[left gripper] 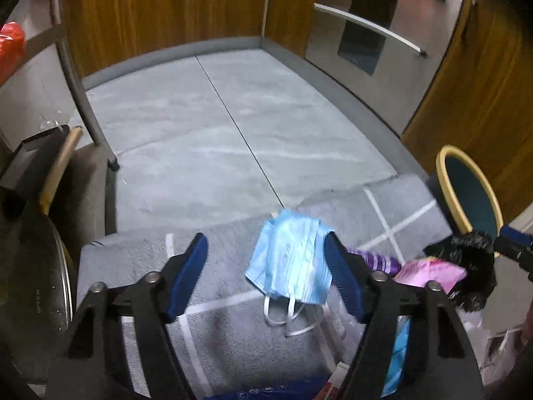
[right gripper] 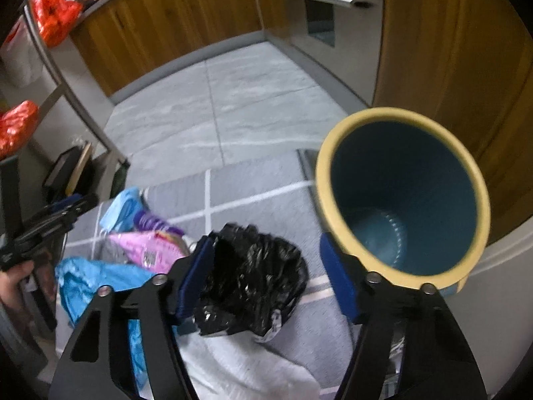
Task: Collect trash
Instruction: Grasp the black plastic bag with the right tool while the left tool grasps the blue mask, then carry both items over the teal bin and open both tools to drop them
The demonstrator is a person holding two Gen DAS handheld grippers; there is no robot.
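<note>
One blue face mask [left gripper: 293,260] lies between the left tool's fingers. One crumpled black bag [right gripper: 250,273] sits between the right tool's fingers, one yellow-rimmed bin [right gripper: 403,196] just beyond its right finger, and two orange bags [right gripper: 53,13] far off to its left.

Floor here is big pale grey tiles [left gripper: 186,126] with a dark grout line running away toward the far cabinets. On the near part lies a grey rug [left gripper: 233,326] with white grid stripes. Sitting on the rug: a light blue face mask [left gripper: 289,260], a purple wrapper [right gripper: 156,223], a pink packet [right gripper: 150,246], a crumpled blue plastic bag [right gripper: 90,280] and some white cloth [right gripper: 240,366] nearest. A metal rack leg [left gripper: 111,163] stands on the tiles at left.
</note>
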